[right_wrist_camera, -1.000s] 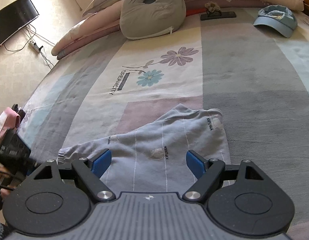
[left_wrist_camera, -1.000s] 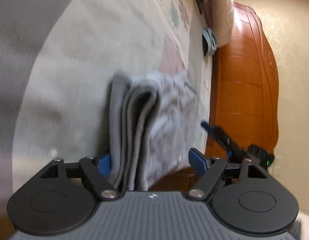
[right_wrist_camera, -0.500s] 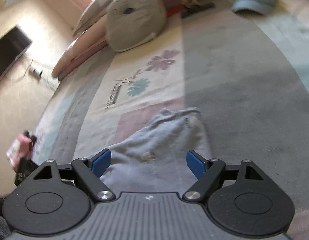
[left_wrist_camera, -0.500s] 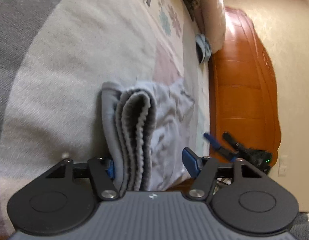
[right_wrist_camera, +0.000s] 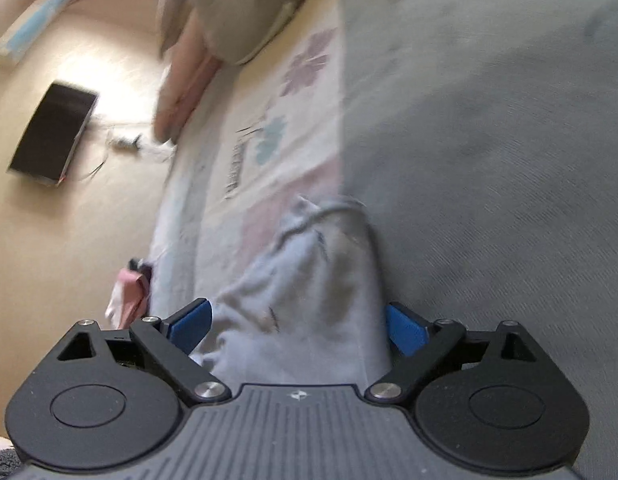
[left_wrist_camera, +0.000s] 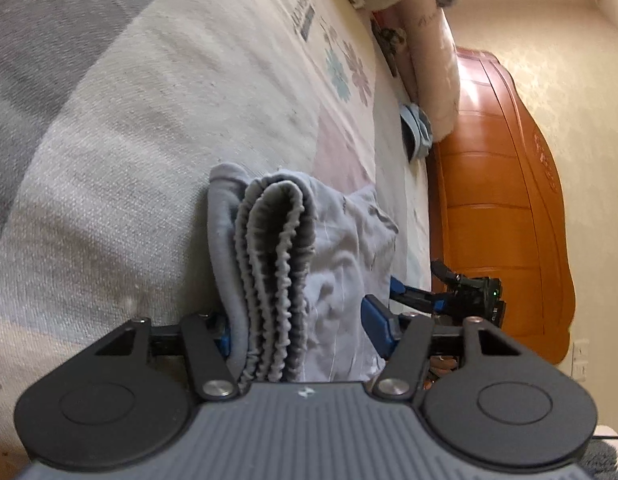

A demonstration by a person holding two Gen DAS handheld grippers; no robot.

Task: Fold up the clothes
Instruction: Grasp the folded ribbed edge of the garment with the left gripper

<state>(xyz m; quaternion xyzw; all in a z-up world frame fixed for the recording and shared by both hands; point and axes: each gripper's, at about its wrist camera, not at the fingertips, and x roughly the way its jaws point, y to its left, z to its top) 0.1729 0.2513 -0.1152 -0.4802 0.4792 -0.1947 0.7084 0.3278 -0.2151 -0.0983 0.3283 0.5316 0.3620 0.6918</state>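
A grey garment (left_wrist_camera: 341, 264) lies on the bed, folded over lengthwise. Its gathered elastic waistband (left_wrist_camera: 273, 264) stands as a loose loop between the fingers of my left gripper (left_wrist_camera: 297, 328). Those jaws are closing; the left pad (left_wrist_camera: 224, 338) rests against the fold, which is not squeezed. At the garment's far end my right gripper (left_wrist_camera: 417, 280) shows beyond the cloth. In the right wrist view, which is blurred, the garment's other end (right_wrist_camera: 309, 280) lies between the fingers of my right gripper (right_wrist_camera: 297, 324). Its jaws are opening and both pads stand clear of the cloth.
The patterned bedspread (left_wrist_camera: 149, 140) runs to an orange wooden bed end (left_wrist_camera: 501, 208). A blue cap (left_wrist_camera: 417, 132) and pink pillows (left_wrist_camera: 433, 64) lie further up the bed. A grey plush cushion (right_wrist_camera: 245, 4) lies near the pillows. A dark screen (right_wrist_camera: 53, 136) hangs on the wall.
My right gripper has dropped towards the garment's end and rolled, and its fingers have spread wider. The left fingers have drawn in around the waistband fold, and that gripper has tilted.
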